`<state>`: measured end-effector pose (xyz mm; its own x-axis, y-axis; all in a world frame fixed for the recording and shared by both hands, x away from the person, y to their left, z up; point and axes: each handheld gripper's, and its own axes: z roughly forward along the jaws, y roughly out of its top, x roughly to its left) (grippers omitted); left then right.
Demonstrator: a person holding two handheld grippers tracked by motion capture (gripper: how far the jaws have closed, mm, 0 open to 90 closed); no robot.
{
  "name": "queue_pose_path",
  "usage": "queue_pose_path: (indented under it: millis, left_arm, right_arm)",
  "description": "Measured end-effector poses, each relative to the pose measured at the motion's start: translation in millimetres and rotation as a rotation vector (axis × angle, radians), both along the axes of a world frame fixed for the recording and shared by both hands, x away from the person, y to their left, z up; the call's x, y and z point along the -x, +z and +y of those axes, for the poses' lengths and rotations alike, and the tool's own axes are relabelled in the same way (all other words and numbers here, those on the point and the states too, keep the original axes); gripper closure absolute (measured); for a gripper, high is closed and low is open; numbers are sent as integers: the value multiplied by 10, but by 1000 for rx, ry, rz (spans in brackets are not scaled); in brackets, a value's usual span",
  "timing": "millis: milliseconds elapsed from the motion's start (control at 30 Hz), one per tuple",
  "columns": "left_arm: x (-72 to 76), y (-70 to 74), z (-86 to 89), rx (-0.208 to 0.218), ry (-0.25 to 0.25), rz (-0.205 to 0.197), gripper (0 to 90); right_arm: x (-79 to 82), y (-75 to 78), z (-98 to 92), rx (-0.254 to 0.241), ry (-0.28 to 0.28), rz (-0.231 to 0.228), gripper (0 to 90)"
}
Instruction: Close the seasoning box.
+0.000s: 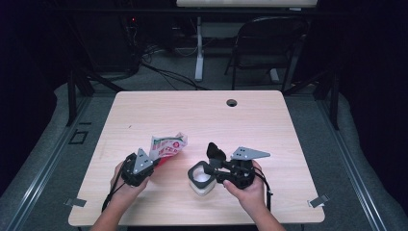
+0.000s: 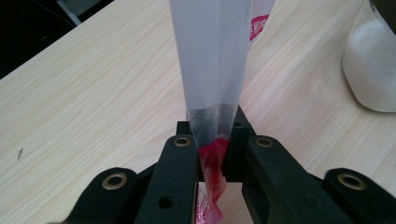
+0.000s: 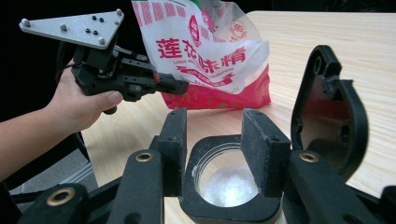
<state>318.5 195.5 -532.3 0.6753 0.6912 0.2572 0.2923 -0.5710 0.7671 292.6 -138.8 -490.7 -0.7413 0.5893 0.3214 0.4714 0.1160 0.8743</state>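
the left gripper [image 1: 153, 163] clamps the red-white plastic seasoning bag [image 1: 167, 146] for pouring; the right gripper [image 1: 210, 172] grips the black-rimmed glass jar [image 1: 201, 179] near the table's [image 1: 269, 125] front edge.

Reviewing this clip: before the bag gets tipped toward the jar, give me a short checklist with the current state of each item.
1. Left gripper clamped on the bag: ok, its fingers pinch the bag's edge.
2. Right gripper steadying the jar: ok, its fingers sit on either side of the black collar at the jar's neck.
3. Jar lid open: ok, the flip lid stands up beside the mouth.
4. Jar has room: ok, white grains lie low inside.
5. Bag's top open for pouring: cannot tell.
6. Bag over the jar mouth: not ok, it sits beside the jar, to the left in the high view.
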Motion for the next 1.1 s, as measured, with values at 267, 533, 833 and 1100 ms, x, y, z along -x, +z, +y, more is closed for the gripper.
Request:
queue_pose_path:
  millis: [267,533,833,1100]
  left_arm:
    - [-19,45,98,21,50,-12,862]
    - [-36,78,223,45,102,-22,864]
    - [-77,70,393,66,183,-29,867]
    - [-111,53,538,62,251,-33,869]
  right_arm:
    - [-11,-10,-41,-4,-10,-8,593]
    - [-24,7,-89,-38,-18,-11,575]
    - [-15,35,-112,-45,-26,-22,557]
    - [3,71,-117,-35,-25,-36,578]
